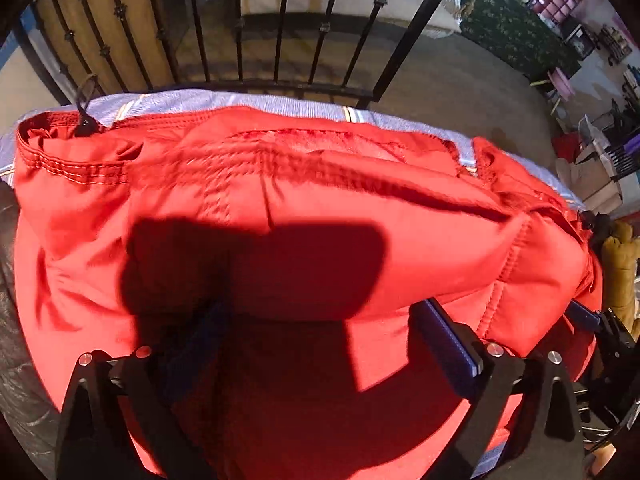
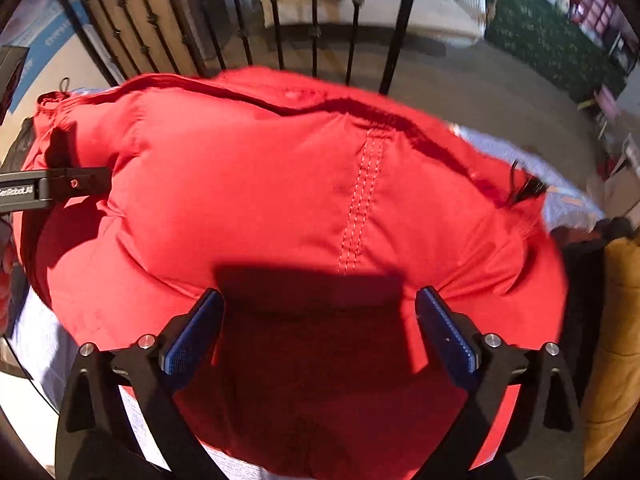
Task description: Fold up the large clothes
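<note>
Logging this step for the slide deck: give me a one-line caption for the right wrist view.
Open right hand-held gripper poised over a puffy red jacket spread on a pale sheet, black railing beyond.

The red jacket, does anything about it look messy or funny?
A little messy. The red jacket lies puffed up and rumpled on the striped bedsheet, not flat, and a black drawstring sticks out at its right edge. No tear or stain shows.

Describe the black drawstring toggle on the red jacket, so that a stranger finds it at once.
Start at the black iron railing behind the bed. Below it lies the red jacket on a pale striped cover. At the jacket's far left corner sits the toggle, the only small black piece there, with a dark cord loop above it.
</note>
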The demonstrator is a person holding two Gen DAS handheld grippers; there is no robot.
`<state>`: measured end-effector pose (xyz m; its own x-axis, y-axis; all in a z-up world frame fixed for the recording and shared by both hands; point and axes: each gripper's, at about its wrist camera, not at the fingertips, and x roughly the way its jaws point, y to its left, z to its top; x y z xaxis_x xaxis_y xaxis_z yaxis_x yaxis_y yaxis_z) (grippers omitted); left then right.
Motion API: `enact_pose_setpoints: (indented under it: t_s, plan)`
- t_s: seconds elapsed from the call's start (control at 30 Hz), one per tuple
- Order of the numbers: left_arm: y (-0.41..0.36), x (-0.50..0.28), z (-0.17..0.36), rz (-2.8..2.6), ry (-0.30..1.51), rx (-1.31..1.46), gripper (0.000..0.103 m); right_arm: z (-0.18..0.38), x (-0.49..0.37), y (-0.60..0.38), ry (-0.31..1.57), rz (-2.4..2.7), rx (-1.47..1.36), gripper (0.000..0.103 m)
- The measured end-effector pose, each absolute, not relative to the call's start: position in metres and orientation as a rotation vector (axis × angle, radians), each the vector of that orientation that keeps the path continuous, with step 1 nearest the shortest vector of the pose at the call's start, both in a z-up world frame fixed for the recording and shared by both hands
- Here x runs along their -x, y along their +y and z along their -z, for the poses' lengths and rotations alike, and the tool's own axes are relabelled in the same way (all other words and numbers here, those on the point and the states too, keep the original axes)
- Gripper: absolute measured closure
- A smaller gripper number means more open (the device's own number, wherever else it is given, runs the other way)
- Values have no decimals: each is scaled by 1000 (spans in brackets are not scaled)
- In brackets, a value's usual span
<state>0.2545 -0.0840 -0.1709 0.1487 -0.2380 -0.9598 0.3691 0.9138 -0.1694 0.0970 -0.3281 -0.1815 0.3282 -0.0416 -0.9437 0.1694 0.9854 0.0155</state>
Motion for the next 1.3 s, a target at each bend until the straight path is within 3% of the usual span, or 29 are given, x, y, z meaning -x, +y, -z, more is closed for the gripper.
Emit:
enact_pose_setpoints:
  t_s: [0.9, 1.13, 1.3]
  plan:
    - [-115, -271, 223, 393, 1428, -290, 5, 240, -161, -324, 1462, 181, -73, 4]
    - [-97, -248, 178, 460, 1348, -223, 7, 211, -154, -326, 1406, 168, -112, 6]
    - [-46, -213, 123, 467, 1145, -186, 6, 142, -111, -336, 1190, 144, -193, 6]
